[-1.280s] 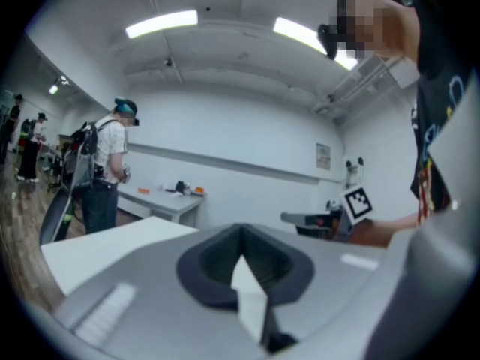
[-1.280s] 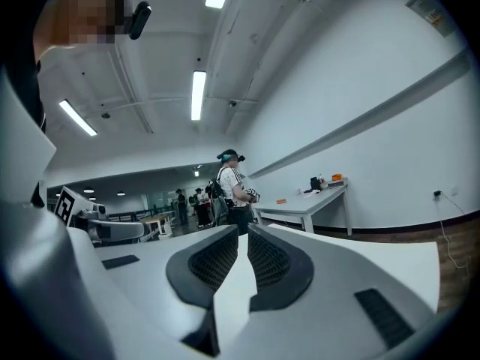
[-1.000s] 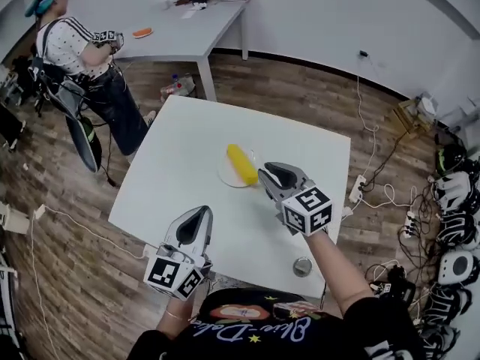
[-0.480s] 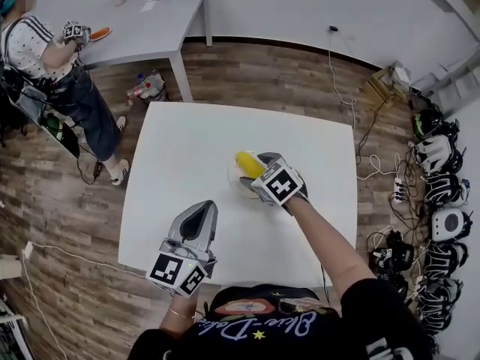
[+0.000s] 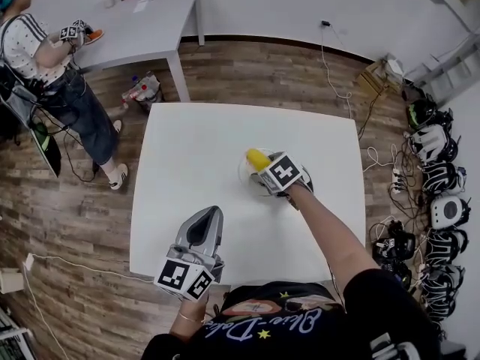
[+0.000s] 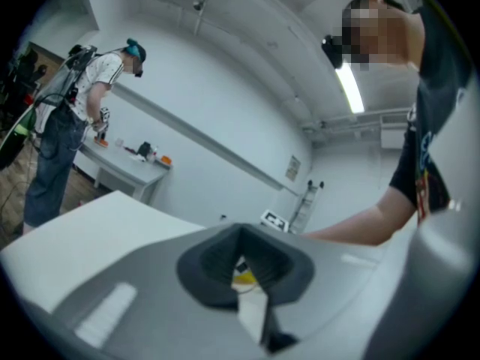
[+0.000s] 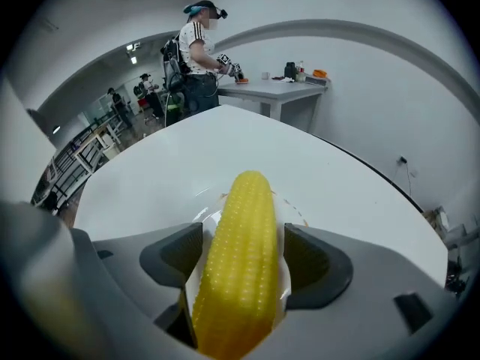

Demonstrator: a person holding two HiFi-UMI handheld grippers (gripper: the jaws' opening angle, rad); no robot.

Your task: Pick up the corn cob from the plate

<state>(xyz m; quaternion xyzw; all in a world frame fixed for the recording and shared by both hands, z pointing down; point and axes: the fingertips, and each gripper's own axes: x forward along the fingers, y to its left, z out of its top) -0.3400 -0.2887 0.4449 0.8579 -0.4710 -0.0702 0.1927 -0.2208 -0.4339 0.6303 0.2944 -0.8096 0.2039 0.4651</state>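
Head view: the plate (image 5: pixel 244 174) sits right of centre on the white table (image 5: pixel 187 148), and the corn cob (image 5: pixel 257 158) lies on it, with its far end showing beyond the marker cube. The right gripper (image 5: pixel 268 169) is lowered directly over the plate and points steeply down at the cob. The left gripper (image 5: pixel 205 227) hangs well apart from the plate, on the near-left side over the table edge, and takes no part in the approach. Left gripper view: the left gripper's pads are pressed together with nothing grasped. Only a small scrap of yellow and white, probably the cob on the plate, shows far beyond the tips. Right gripper view: the jaws have just been opening and now stand spread wide, one on each side of the corn cob (image 7: pixel 244 253). The cob runs lengthwise between them and rests on the plate (image 7: pixel 201 213). Each pad is just beside a flank of the cob, and no squeeze is evident. Progress assessment: the approach and the straddle appear complete. The grasp is not yet made and the cob is not lifted. What is left is to close the jaws on the middle of the cob and raise it clear of the plate. The rounded, ribbed surface may roll or slip if it is gripped off centre.
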